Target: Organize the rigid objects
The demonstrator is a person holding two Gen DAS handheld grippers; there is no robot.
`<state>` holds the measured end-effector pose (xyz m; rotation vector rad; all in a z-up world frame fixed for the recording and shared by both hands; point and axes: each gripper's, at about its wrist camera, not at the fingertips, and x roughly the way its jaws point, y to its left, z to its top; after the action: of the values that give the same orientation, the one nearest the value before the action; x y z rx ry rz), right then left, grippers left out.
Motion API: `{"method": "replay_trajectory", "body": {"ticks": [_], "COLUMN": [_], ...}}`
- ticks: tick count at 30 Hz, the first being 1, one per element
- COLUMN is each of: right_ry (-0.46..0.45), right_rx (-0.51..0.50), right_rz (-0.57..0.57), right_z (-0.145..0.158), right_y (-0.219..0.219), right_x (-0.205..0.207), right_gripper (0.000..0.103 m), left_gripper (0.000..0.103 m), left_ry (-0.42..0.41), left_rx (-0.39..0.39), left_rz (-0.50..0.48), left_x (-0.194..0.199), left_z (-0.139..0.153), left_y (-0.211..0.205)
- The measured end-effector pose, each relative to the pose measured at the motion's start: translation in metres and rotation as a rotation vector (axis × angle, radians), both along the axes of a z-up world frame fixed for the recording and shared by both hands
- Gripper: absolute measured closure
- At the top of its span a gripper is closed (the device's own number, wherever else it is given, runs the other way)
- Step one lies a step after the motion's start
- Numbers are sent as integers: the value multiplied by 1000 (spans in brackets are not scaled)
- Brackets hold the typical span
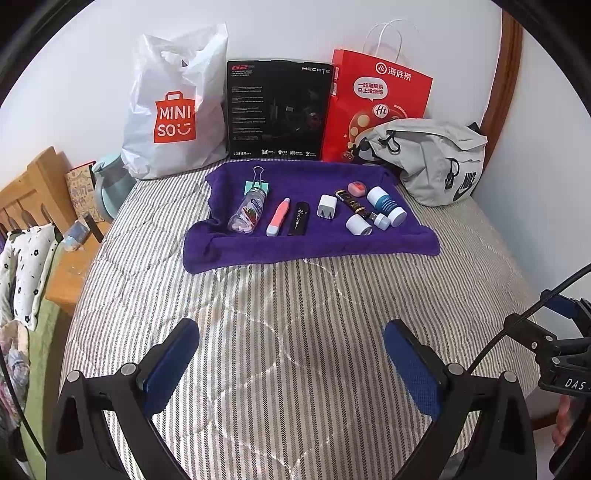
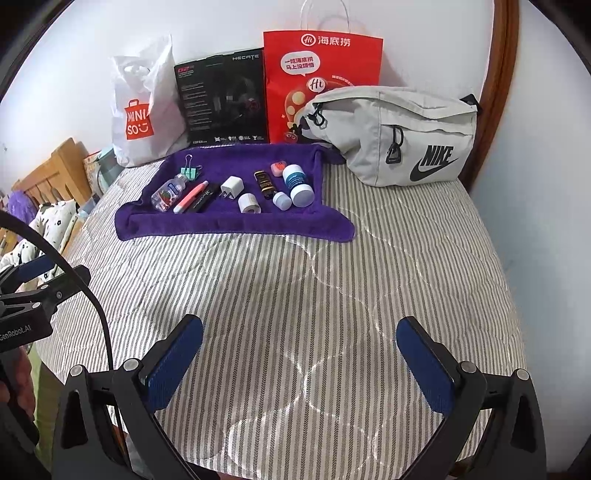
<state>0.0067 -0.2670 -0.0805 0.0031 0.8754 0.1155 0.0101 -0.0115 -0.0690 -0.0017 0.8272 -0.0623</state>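
White wall (image 1: 295,29); striped bed (image 1: 295,314); wooden headboard (image 1: 29,188) left.

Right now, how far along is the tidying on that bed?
Seemingly at the start. Done: nothing visibly; the small items, from the clear bottle to the white-capped tube, lie on the purple towel. In hand: nothing; the left gripper and right gripper hover over the bedspread, jaws open. Left: apparently everything.

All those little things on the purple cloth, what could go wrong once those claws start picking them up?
The clear plastic bottle and white round jar lie on their sides on the soft purple towel, so a nudge might roll them. The items sit close together; the open left gripper or right gripper may bump neighbours.
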Motion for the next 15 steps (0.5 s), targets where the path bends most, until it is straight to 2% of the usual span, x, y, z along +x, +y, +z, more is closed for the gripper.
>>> {"method": "replay_trajectory", "body": {"ticks": [15], "right_ry": [-6], "right_rx": [-9], "right_rz": [0], "right_z": [1], "right_y": [1], "right_x": [-3], "right_gripper": [0], "left_gripper": [2], "left_ry": [-4], "left_rx": [-1], "left_rz": [2], "left_x": [-2], "left_z": [4], "left_y": [2]}}
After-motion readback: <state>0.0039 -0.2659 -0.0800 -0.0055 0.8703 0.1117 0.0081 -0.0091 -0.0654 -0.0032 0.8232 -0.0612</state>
